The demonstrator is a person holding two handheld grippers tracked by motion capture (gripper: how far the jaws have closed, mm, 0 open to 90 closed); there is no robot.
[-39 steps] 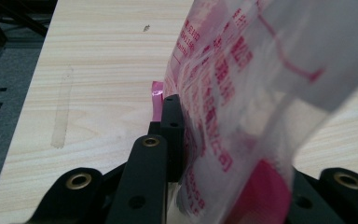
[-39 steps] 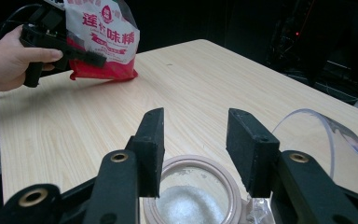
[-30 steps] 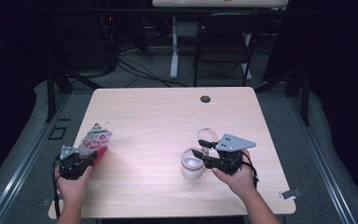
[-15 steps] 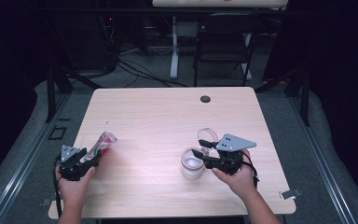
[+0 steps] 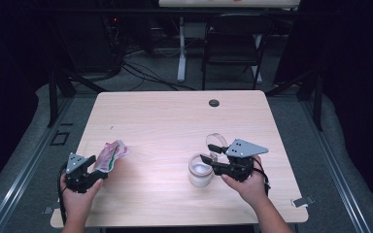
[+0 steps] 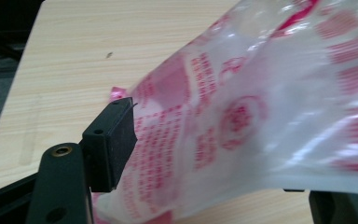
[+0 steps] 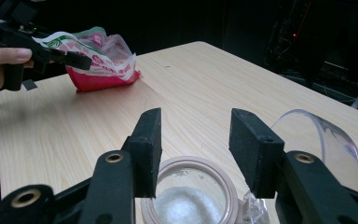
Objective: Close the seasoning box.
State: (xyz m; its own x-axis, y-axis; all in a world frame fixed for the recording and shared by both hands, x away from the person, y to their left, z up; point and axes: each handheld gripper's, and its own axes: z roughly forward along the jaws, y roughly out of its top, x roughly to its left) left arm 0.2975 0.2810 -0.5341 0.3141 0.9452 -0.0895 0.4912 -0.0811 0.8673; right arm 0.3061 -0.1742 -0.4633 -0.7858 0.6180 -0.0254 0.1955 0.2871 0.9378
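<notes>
left gripper view: crinkly translucent red-printed bag (image 6: 242,126)

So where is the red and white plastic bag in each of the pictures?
High view: the red and white bag lies at the table's left side, in front of the left gripper.
Left gripper view: the bag spreads across the middle and right, between the jaws.
Right gripper view: the bag is upper left, far off.
Shared landmark: the wooden table.

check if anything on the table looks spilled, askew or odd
Nothing looks spilled. The glass jar stands upright and open with white granules inside, and its clear lid stands tilted on edge beside it. The red-printed plastic bag lies crumpled between the left gripper's just-opened jaws.
</notes>
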